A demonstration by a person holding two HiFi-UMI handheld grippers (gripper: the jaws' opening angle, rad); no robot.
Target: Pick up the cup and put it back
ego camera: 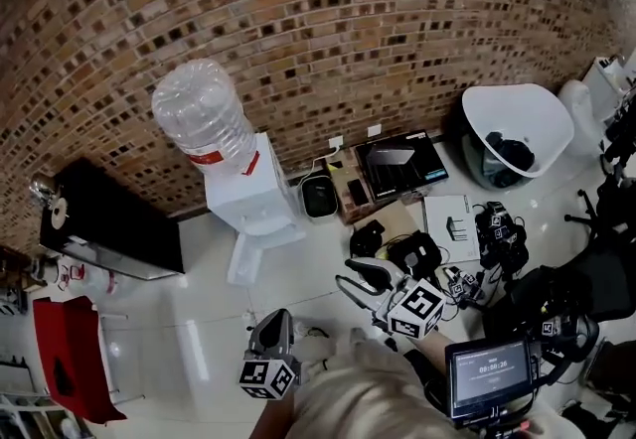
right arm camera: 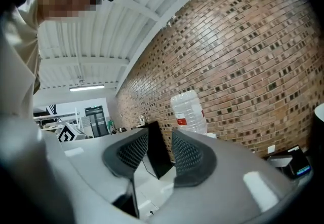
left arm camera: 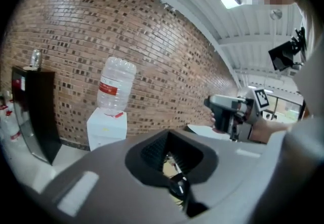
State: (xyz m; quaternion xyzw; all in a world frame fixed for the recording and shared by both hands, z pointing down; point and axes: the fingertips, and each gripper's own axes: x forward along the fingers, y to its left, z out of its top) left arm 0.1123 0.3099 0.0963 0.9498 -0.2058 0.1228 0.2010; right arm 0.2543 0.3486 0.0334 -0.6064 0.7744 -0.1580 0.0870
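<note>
A clear glass cup (ego camera: 42,189) stands on top of a black cabinet (ego camera: 114,223) at the far left, by the brick wall. It also shows in the left gripper view as the cup (left arm camera: 35,58) on the cabinet (left arm camera: 35,116). Both grippers hang low in the head view, far from it. My left gripper (ego camera: 270,330) has its jaws almost together, with only a sliver of gap at the left gripper (left arm camera: 171,164) and nothing between. My right gripper (ego camera: 363,278) is open and empty; through the right gripper (right arm camera: 158,154) I see the cabinet (right arm camera: 157,147).
A white water dispenser (ego camera: 253,204) carrying a large clear bottle (ego camera: 204,119) stands against the wall. A red stool (ego camera: 65,358) is at the lower left. Cases, cables and gear (ego camera: 417,253) litter the floor on the right, beside a white bin (ego camera: 517,129).
</note>
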